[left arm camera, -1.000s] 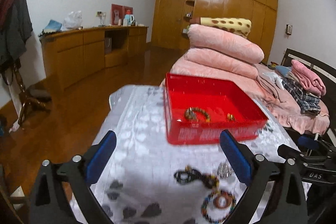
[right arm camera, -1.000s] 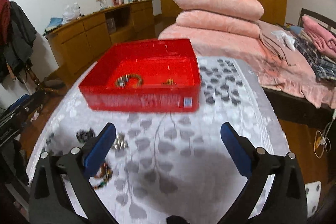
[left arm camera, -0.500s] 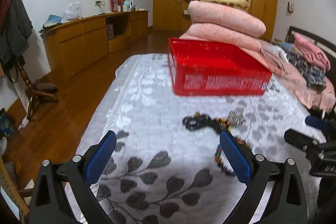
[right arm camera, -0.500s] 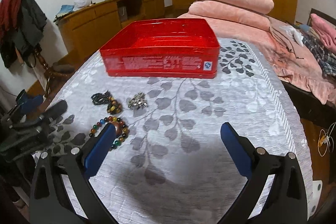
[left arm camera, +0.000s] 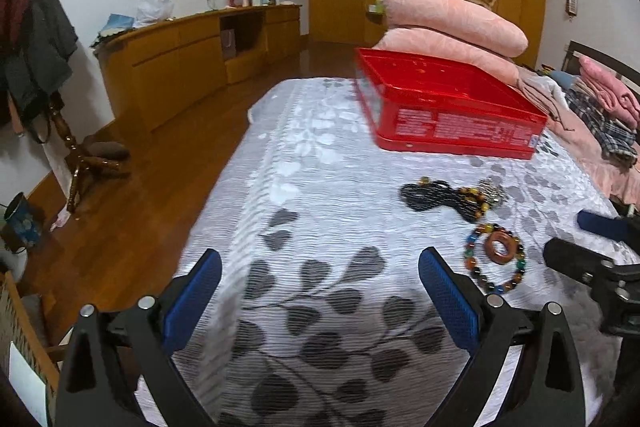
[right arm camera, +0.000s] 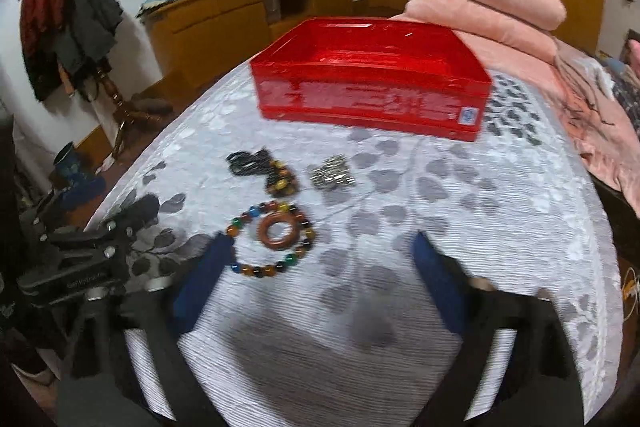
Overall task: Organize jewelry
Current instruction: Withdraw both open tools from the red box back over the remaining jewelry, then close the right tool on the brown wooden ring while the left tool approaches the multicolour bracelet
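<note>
Jewelry, a multicoloured glass-bead bracelet [right arm camera: 272,239] around a brown wooden ring [right arm camera: 279,231], lies on the tabletop before the red tin box [right arm camera: 372,99], both grippers, left gripper [left arm camera: 320,301] and right gripper [right arm camera: 320,275], spread apart and empty, seemingly ready to grasp.

The left gripper [left arm camera: 320,291] is wide open over the table cloth [left arm camera: 312,187]. A red box [left arm camera: 452,115] sits far ahead. A bead bracelet [left arm camera: 496,259] lies around a brown ring [left arm camera: 501,247].
</note>
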Available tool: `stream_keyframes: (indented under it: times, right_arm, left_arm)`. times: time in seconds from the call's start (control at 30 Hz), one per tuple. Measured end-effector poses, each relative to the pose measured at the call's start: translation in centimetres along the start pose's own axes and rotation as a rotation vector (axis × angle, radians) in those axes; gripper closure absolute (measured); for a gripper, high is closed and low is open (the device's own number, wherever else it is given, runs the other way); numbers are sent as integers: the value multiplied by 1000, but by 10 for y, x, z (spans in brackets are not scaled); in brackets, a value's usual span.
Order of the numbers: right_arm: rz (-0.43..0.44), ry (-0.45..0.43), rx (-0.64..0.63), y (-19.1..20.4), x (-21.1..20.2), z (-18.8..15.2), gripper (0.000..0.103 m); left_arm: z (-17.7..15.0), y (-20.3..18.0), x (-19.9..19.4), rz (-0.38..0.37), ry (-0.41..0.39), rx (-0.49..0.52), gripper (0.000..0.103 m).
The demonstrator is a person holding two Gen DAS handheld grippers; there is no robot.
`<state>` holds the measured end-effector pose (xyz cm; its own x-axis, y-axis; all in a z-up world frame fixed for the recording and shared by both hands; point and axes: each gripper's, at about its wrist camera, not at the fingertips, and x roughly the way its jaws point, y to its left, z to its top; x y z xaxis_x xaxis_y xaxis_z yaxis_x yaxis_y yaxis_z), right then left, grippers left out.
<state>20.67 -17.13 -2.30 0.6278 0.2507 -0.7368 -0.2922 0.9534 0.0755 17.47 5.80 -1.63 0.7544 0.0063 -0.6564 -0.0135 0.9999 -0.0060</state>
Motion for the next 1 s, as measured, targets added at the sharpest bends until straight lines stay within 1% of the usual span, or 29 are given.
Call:
stream_keyframes:
  times: [0.07,0.13,0.2,0.23,0.3,0.43,0.5,0.57,0.77,1.0]
  right_arm:
    - [34,33,0,4,10,1,42]
    - [41,49,-7,9,15,1,49]
    - [56,67,-18,14,20,1,60]
    - [59,78,-19,16,24,2,61]
    - [61,87,-27,18,27,3,69]
    - [54,96,-37,19,32,5,69]
    - [48,96,-38,20,32,7,74]
    - [54,98,-41,21,32,8,76]
    - [47,95,-64,26,26,9,76]
    - [40,124,-60,28,36,8,76]
  left_arm:
    - [0,5,0,2,0,-10,6]
    - [0,9,-1,2,0,-22,6]
    - [0,12,-1,-3,1,-26,6]
    - [1,12,0,-6,1,-26,6]
    - [0,12,1,-13,2,-25,6]
    - [0,12,2,-31,6,-26,6]
    - [1,12,3,-38,6,-29,6]
    - [1,12,4,-44,6,-32,6]
    - [2,13,5,-58,7,-44,6]
    - [1,14,5,-64,4,-50,6]
